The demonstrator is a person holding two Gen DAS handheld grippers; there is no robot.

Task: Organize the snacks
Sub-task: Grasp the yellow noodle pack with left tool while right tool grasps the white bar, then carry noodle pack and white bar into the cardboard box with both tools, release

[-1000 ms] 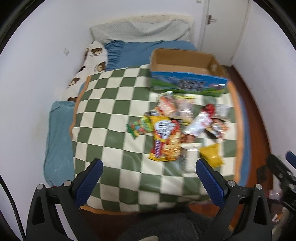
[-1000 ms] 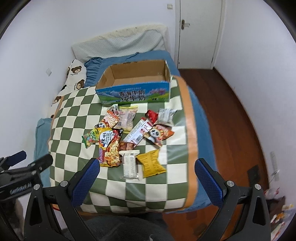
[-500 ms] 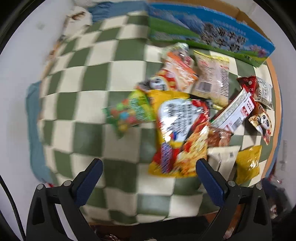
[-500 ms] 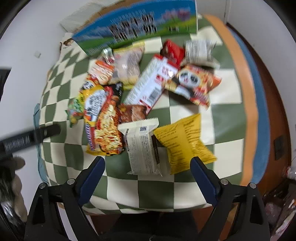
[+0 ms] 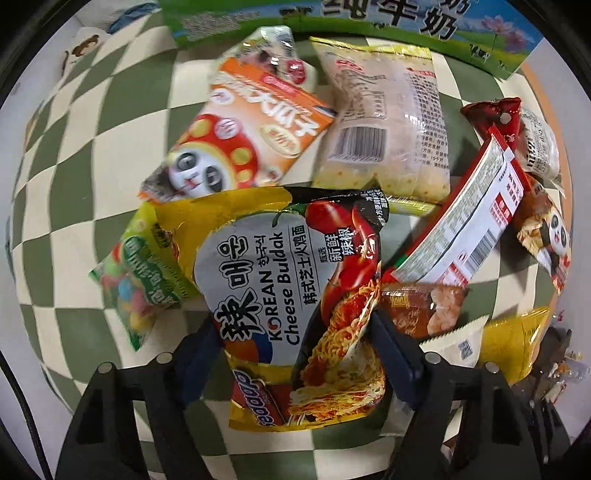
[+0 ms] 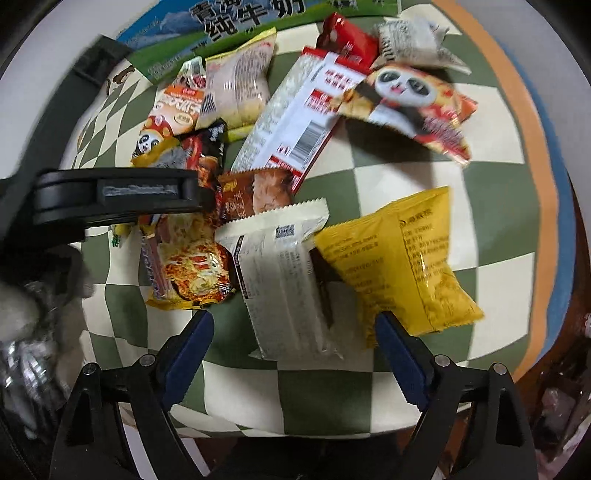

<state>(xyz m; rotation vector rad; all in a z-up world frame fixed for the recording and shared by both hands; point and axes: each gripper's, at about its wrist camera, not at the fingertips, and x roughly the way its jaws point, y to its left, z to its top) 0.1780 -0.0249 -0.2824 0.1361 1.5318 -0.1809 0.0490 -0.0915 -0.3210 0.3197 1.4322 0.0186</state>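
Note:
A pile of snack packets lies on a green-and-cream checked blanket [image 5: 92,155]. My left gripper [image 5: 295,347] is open, its fingers on either side of the lower part of a yellow Buldak noodle packet [image 5: 295,280]; that packet also shows in the right wrist view [image 6: 184,266]. My right gripper [image 6: 295,332] is open, its fingers straddling the near end of a white wrapped bar [image 6: 284,273], beside a yellow packet [image 6: 402,258]. The left gripper's black body [image 6: 122,201] reaches in from the left over the noodles.
A blue-and-green cardboard box [image 5: 369,22] stands behind the pile, also in the right wrist view [image 6: 221,26]. Around lie an orange panda packet [image 5: 240,133], a pale biscuit pack [image 5: 388,122], a red-and-white long pack [image 6: 299,114], a candy bag [image 5: 144,280]. The bed edge [image 6: 546,206] is to the right.
Both grippers have dropped from above the bed close down onto the snack pile. The left now straddles the noodle packet, the right the white bar.

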